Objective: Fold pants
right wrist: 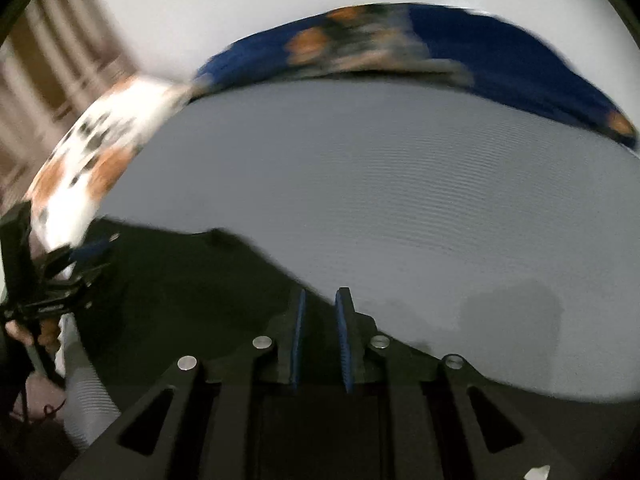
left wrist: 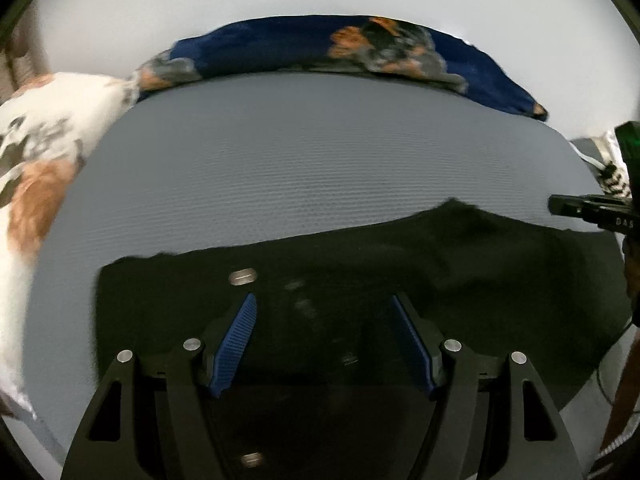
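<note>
My right wrist view is motion-smeared, so the pillows' (right wrist: 400,44) print is unreadable, and the black pants (right wrist: 192,280) run under the gripper body.

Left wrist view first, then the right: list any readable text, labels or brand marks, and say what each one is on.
"DAS": white letters, cut off by the frame edge, on the right gripper body, left wrist view.
White marking on the left gripper body, right wrist view: too blurred to read.
Black pants, grey mat, patterned blue fabric: no text visible.
</note>
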